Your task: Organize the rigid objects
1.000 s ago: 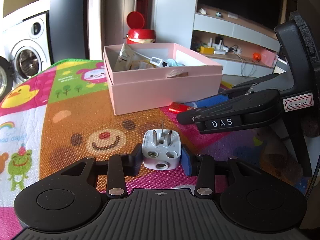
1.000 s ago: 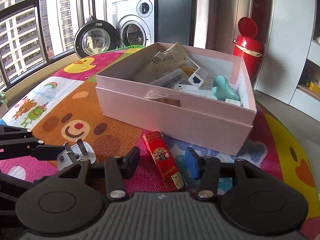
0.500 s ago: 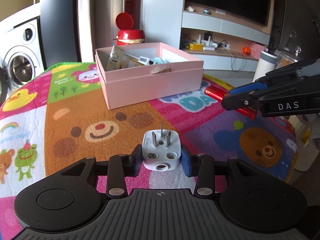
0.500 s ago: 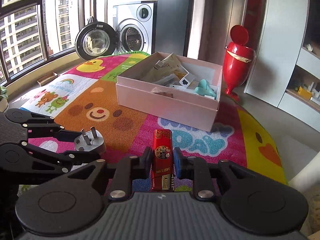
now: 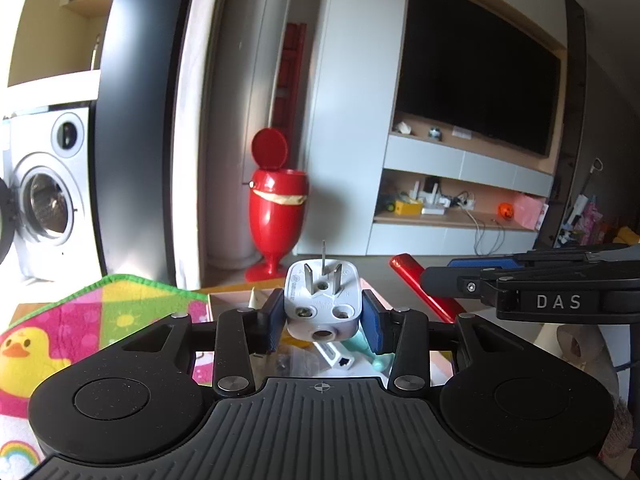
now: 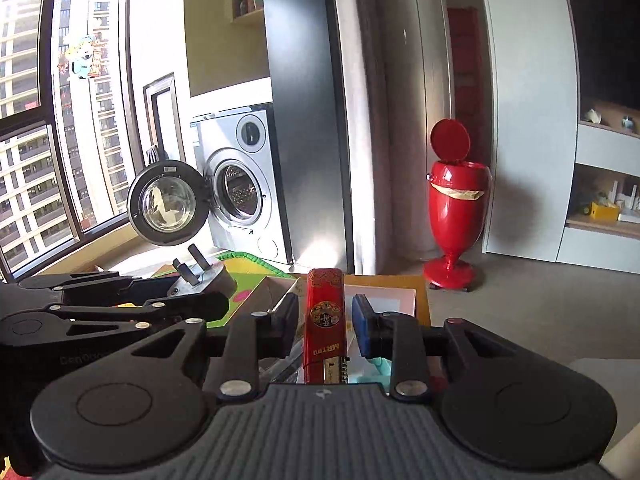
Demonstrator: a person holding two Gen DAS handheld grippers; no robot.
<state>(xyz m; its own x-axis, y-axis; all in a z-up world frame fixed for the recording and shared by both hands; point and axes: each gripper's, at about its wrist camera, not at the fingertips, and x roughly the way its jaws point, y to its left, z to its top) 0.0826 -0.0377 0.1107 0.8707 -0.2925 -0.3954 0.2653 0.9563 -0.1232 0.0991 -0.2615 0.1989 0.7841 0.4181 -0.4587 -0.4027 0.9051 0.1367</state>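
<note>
My left gripper (image 5: 322,312) is shut on a grey-white three-pin plug adapter (image 5: 322,300), prongs pointing up, held above the pink box (image 5: 224,293). My right gripper (image 6: 325,320) holds a red lighter (image 6: 325,312) upright over the same box (image 6: 394,296); a gap shows between its jaws and the lighter. The lighter also shows in the left wrist view (image 5: 420,286), beside the right gripper (image 5: 460,276). The left gripper (image 6: 188,292) with the plug (image 6: 204,280) sits at left in the right wrist view. Box contents, a white adapter (image 5: 334,356) and a teal piece (image 5: 368,354), lie below the fingers.
A colourful play mat (image 5: 80,320) covers the surface. A red pedal bin (image 6: 454,208) stands on the floor behind. A washing machine (image 6: 236,192) with its door open is at the left. A TV wall unit (image 5: 460,208) is at the right.
Both grippers rose and moved forward over the pink box, carrying the plug and the lighter. The right jaws have widened around the lighter. The views now look level across the room.
</note>
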